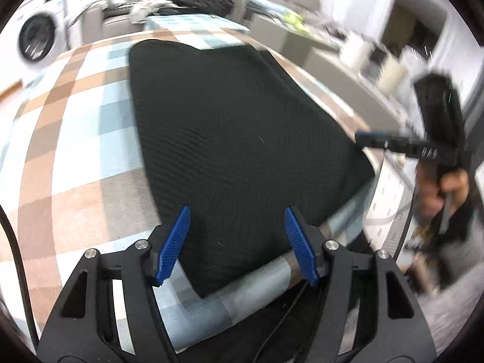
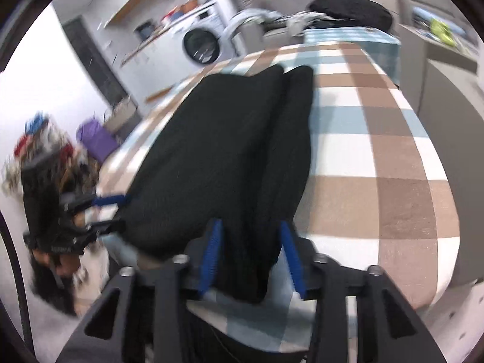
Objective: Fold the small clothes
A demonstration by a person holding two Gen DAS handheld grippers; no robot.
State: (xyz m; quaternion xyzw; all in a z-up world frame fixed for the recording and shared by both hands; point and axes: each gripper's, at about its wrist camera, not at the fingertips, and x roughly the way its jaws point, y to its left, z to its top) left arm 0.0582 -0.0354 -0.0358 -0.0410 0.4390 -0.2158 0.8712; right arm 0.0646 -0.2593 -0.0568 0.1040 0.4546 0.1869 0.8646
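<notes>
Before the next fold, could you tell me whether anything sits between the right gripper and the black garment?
Nothing visible does. The right gripper has its open jaws either side of the black garment's near edge on the checked cloth.

Matt black ribbed knit garment lies on soft checked woven cloth.

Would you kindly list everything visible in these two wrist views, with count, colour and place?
black garment: one, black, folded lengthwise on the checked table cover.
checked table cover: one, brown, blue and white, over the table.
dark clothes pile: one, black, far end of table.
washing machine: one, white, against the far wall.
purple bag: one, purple, on the floor.
left gripper: one, black with blue pads, open at the garment's near edge.
right gripper: one, same colours, open astride a garment fold.
</notes>
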